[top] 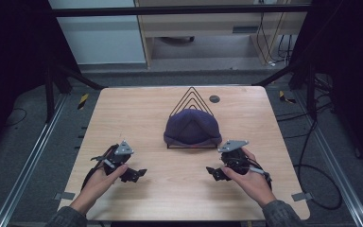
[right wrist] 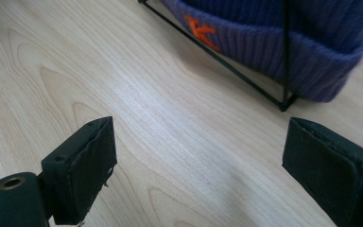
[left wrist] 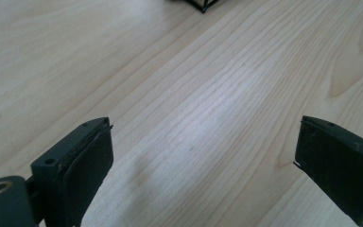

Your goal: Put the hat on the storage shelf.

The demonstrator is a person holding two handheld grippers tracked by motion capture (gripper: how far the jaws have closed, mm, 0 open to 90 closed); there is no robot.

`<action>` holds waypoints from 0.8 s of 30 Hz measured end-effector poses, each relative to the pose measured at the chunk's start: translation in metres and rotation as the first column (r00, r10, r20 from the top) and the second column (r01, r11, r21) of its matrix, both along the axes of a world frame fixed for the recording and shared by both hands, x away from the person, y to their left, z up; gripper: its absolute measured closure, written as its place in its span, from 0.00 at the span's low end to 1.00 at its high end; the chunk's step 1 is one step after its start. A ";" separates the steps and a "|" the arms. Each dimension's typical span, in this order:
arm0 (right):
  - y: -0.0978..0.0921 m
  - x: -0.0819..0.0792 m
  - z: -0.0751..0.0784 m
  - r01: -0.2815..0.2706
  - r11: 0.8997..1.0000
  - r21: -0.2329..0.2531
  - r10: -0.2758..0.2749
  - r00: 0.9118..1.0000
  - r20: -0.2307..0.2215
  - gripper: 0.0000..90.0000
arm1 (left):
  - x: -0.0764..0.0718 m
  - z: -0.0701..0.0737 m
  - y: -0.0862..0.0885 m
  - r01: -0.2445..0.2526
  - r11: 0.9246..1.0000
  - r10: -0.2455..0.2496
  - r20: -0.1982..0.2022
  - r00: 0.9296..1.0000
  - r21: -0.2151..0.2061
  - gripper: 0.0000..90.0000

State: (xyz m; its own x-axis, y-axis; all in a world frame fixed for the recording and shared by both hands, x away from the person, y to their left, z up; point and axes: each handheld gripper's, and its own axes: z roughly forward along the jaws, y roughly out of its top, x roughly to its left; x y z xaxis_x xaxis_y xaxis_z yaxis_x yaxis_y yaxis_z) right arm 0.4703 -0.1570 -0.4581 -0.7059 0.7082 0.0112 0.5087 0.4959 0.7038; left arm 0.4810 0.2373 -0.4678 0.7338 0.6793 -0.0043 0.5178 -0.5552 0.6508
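— While I'm holding both tools low over the table (top: 137, 113), what should I be noting first?

— I'm noting the left gripper (top: 133, 174) with its jaws spread wide and nothing between them, only bare wood under it. I'm seeing the same on the right gripper (top: 216, 173): jaws wide apart, gripping nothing.

— Where is the beanie (top: 192, 126) sitting?

— It's draped over the wire stand (top: 192, 94) at the middle of the table, just beyond and inward of my right tool, cuff (right wrist: 283, 52) hanging down to the stand's base bar. An orange mark (right wrist: 199, 32) is showing on the cuff.

— How am I going about the grab?

— I'm judging the cuff the best hold: thick, folded knit. I'm thinking of coming in low with the right jaws around fabric alone, keeping clear of the thin black rod, then lifting upward so the stand isn't dragged.

— Anything holding other things?

— Just that stand, carrying the beanie. A small dark disc (top: 214, 99) is lying near the far edge.
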 end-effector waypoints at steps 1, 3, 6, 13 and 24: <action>0.001 0.000 -0.002 0.000 1.000 -0.001 0.000 1.000 -0.006 0.12 | 0.001 -0.003 0.002 -0.009 1.000 0.009 -0.003 1.000 -0.005 0.05; 0.003 0.002 -0.008 -0.001 1.000 0.018 0.002 1.000 -0.025 0.12 | 0.003 -0.008 0.007 -0.029 1.000 0.030 -0.002 1.000 0.004 0.05; 0.006 0.004 -0.017 0.011 1.000 0.027 -0.010 0.999 -0.039 0.12 | 0.005 -0.014 0.013 -0.047 0.999 0.047 -0.006 0.999 0.017 0.05; 0.010 0.008 -0.028 0.033 0.999 0.021 -0.032 0.998 -0.049 0.12 | 0.009 -0.022 0.022 -0.081 0.996 0.082 -0.022 0.996 0.021 0.05; 0.012 0.008 -0.044 0.043 0.999 -0.018 -0.044 0.997 -0.059 0.09 | 0.006 -0.028 0.016 -0.040 0.997 0.042 -0.038 0.998 0.063 0.02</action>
